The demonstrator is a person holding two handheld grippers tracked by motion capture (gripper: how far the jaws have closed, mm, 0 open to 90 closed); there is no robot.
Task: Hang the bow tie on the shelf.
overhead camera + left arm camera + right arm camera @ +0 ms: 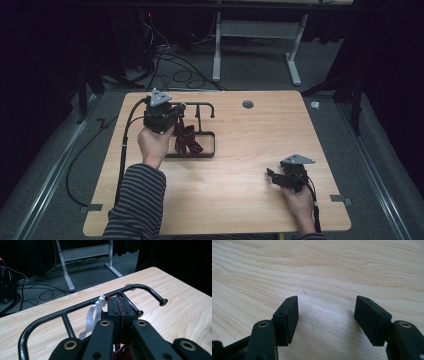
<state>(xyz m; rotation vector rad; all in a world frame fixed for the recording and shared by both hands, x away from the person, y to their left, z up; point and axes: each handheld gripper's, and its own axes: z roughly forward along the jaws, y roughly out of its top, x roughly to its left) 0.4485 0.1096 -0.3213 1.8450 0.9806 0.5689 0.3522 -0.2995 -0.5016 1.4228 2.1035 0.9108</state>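
The left tongs (119,311) are clenched on a dark red cloth (187,140) hanging beside the black rack (202,131) on the desk (240,190); the right tongs (326,315) stand released above bare wood.

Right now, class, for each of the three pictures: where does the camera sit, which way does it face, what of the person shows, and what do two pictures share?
High view: above the person's side, facing forward and down on the table; both hands, a striped sleeve, left gripper and right gripper.
Left gripper view: rides the left gripper, shut on a red cloth, facing the black rack.
Right gripper view: rides the right gripper, open, looking down on bare tabletop.
Shared: rack and red cloth appear in the high and left gripper views.
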